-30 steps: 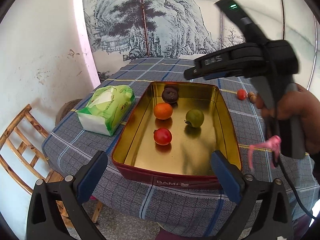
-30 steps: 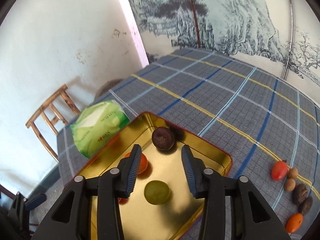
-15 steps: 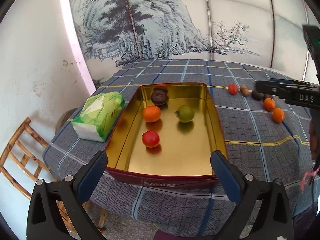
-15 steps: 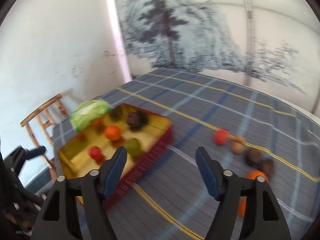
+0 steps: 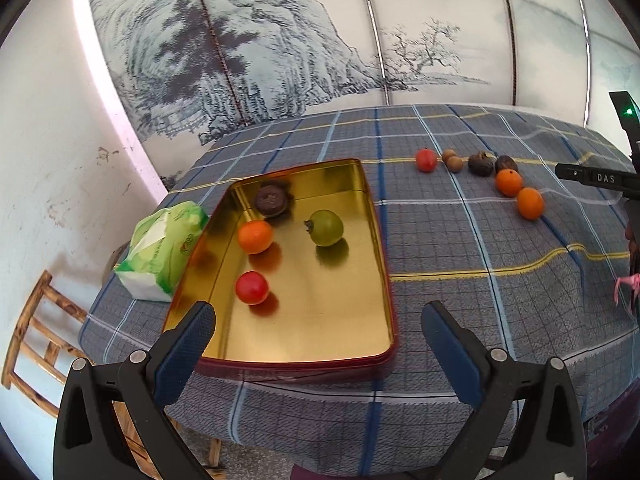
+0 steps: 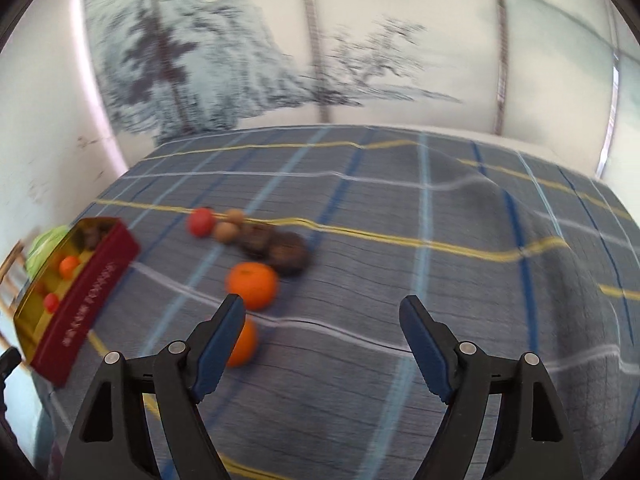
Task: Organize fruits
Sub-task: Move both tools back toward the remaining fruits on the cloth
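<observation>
Four fruits lie in the tin (image 5: 376,240), frame centre; seven remain on the bench (image 5: 460,240), upper right. Right tool (image 6: 322,334), released and empty, has swung from tin to oranges (image 6: 252,284); left tool (image 5: 318,338) released.

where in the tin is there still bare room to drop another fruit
The near half of the gold tin is bare, between the red fruit and the front rim. The far left is crowded: dark fruit, orange, green fruit.
</observation>
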Available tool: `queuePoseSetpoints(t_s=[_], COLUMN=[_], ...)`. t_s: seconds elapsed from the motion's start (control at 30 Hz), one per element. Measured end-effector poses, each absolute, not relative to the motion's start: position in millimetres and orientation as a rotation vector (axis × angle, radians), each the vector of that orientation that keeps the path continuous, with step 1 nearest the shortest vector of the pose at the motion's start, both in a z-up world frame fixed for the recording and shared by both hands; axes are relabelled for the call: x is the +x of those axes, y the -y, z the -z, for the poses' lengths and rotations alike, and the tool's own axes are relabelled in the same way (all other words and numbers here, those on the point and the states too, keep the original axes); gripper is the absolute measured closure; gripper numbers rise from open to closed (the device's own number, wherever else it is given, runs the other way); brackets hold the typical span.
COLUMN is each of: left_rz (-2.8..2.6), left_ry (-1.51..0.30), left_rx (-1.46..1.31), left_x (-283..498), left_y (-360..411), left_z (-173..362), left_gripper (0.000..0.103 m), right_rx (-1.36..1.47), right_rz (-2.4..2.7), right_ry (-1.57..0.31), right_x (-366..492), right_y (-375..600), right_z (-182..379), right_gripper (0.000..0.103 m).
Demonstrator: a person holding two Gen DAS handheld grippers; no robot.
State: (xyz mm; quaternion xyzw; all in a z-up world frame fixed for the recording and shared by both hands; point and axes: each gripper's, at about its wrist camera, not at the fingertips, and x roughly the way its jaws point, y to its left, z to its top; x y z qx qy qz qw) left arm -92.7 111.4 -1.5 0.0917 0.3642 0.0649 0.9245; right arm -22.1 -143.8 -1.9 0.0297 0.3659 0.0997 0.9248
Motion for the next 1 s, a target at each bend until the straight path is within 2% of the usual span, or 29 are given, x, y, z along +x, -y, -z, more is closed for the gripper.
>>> queuePoseSetpoints(t_s=[0.43,0.67,0.8,1.0], left_rz=[-0.068,-0.040,-0.025,-0.008], left_ry=[-0.765,-0.754,-0.766,-0.778], left_rx=[0.322,0.399,0.417,0.435], left_x=[-76.5,-69.0,-63.0,-54.9], left_y=[-65.5,-40.1,-31.2,-21.1], left_z=[6.6,9.4,12.0,15.0], left_gripper=[0.001,0.001,0.001,0.001], right_rx=[0.179,0.232,0.196,0.067], right_rz=[-0.092,-0.066,-0.059,0.004], right_ry=[-0.819,-0.868,-0.884,-0.930], right_x=[-6.3,4.7,7.4,13.6], right_y=[195.7,207.1,201.1,183.4], right_z=[27.6,35.7,37.8,42.8], right_gripper=[0.018,0.005,0.000,0.000])
